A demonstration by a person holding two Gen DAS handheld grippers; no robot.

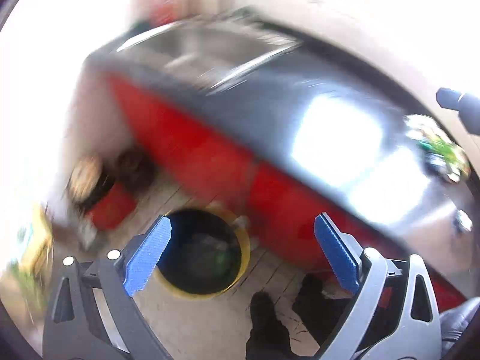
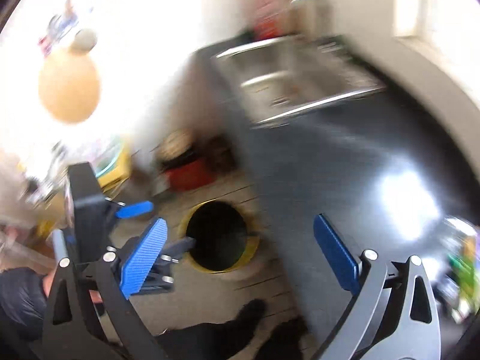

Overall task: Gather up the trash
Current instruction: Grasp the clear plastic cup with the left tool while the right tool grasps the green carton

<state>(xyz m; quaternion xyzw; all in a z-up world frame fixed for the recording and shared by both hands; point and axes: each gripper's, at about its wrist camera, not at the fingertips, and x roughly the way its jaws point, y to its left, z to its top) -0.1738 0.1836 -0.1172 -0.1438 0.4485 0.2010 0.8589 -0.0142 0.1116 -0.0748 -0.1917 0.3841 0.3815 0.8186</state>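
- Both views motion-blurred.
- Left gripper: blue pads spread wide, nothing between them. Also visible at the left of the right wrist view.
- Right gripper: pads spread wide, holding nothing.
- Person's black shoes on the tiled floor, nearest the cameras.
- Trash bin: round, yellow rim, dark inside, open on the floor just beside the red cabinet front; dim contents, can't tell what. Same bin in the right view.
- Dark desk right of the bin, with window glare.
- Colourful green wrapper-like trash on the desk's right edge; too blurred to identify.
- Red pot on the floor beyond the bin.
- Steel sink at the desk's far end.
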